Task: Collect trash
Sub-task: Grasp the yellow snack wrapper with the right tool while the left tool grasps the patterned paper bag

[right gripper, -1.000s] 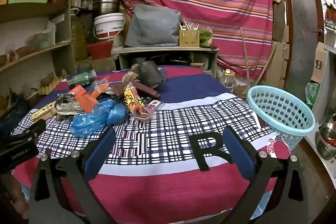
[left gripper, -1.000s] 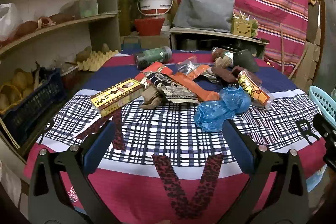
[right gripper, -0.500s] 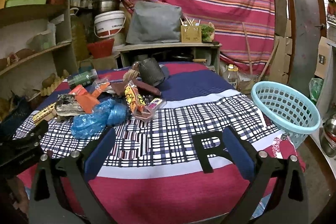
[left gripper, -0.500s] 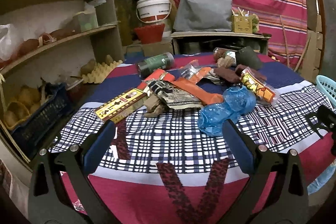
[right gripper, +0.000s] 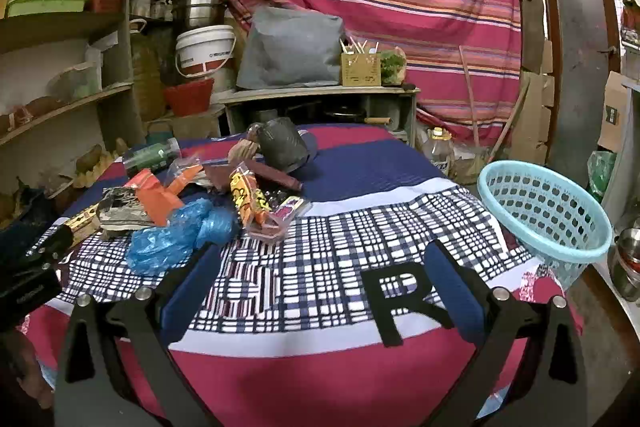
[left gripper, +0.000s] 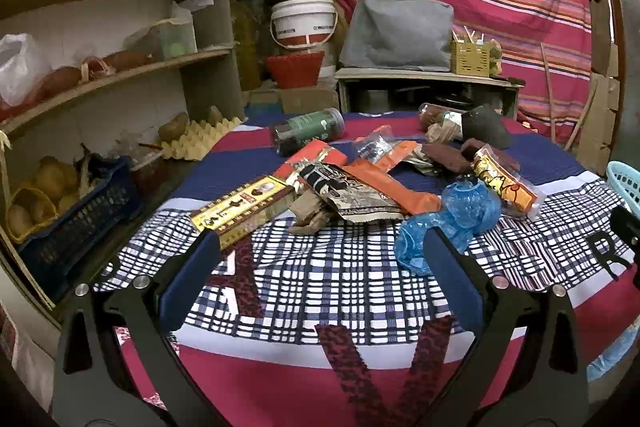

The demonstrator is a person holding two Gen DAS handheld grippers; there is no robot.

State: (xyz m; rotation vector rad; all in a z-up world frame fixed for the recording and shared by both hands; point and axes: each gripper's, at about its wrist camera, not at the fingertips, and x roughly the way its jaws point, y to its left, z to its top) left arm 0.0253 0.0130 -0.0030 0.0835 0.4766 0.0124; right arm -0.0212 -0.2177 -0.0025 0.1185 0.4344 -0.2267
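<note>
On the cloth, crumpled wrappers (left gripper: 360,183) lie heaped.

**Both grippers shift slightly relative to the trash pile**

Over the last second the left gripper (left gripper: 320,247) has tipped upward and swung a little left: the trash pile (left gripper: 360,179) now sits lower and further right ahead of it, and more shelving shows on its left. The yellow box (left gripper: 244,207) now lies just beyond its left fingertip. The right gripper (right gripper: 320,251) has eased nearer; the blue bag (right gripper: 180,235) now touches its left fingertip in view.
</note>
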